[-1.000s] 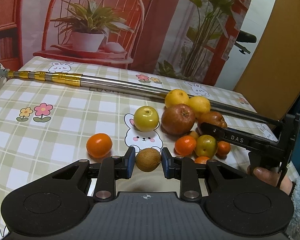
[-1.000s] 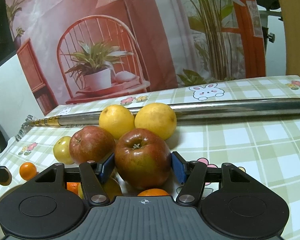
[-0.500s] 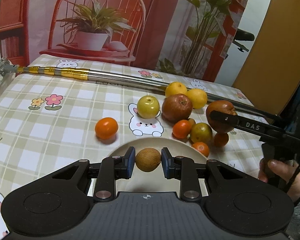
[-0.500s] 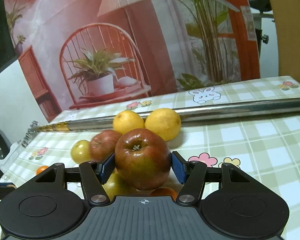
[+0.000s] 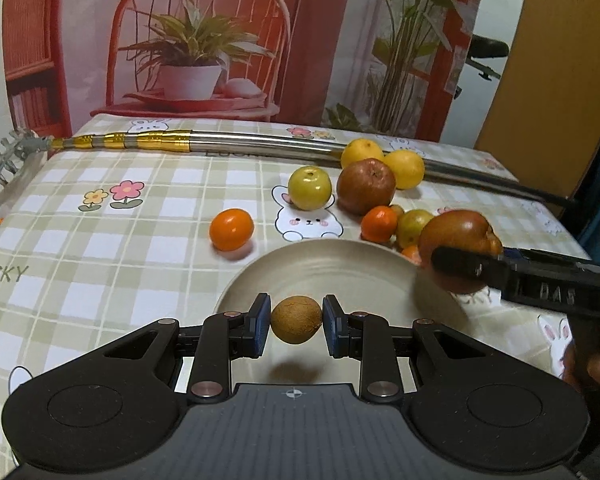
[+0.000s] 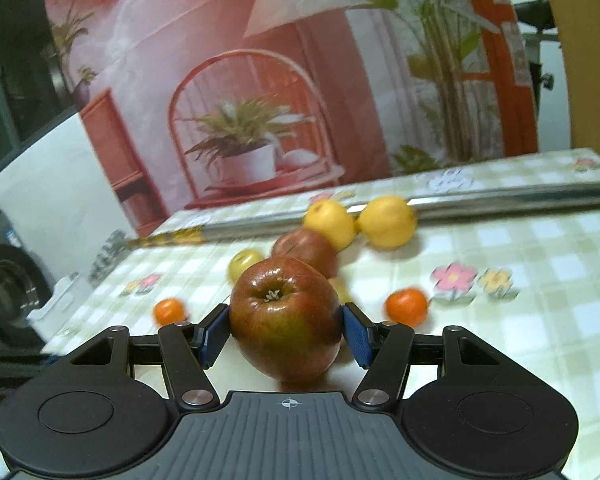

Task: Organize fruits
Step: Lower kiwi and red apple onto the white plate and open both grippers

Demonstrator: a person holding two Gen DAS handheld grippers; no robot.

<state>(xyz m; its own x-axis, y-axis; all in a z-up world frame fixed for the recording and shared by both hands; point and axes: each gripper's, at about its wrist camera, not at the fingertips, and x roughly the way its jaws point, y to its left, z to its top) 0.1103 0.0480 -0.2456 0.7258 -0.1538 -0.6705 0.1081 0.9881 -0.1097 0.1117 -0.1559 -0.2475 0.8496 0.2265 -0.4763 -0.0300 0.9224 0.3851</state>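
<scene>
Spreading under everything is my desk (image 5: 100, 240), covered in a checked cloth with rabbits and flowers. A long metal pole (image 5: 260, 148) lies across its far side, from ten o'clock to three o'clock in the left wrist view. At the centre of that view, toward six o'clock, sits a pale round plate (image 5: 340, 268).

My right tool (image 6: 286, 330) is clamped on a big red apple (image 6: 286, 316), stem end up; in the left wrist view that apple (image 5: 458, 236) hangs at three o'clock, over the plate's right rim. A second red apple (image 5: 366, 186) rests on the desk at one o'clock, touching two yellow fruits (image 5: 384, 160) beyond it, which lie against the pole. A green-yellow apple (image 5: 310, 188) sits just left of them at twelve o'clock. A smaller greenish fruit (image 5: 414, 222) and a mandarin (image 5: 378, 224) lie between that cluster and the plate. Another mandarin (image 5: 231, 229) lies alone at eleven o'clock, well apart from the rest.

My left tool (image 5: 296, 320) is nearly closed, pinching a small brown fruit (image 5: 296, 320) between its blue pads, above the plate's near part with its shadow on the plate.
</scene>
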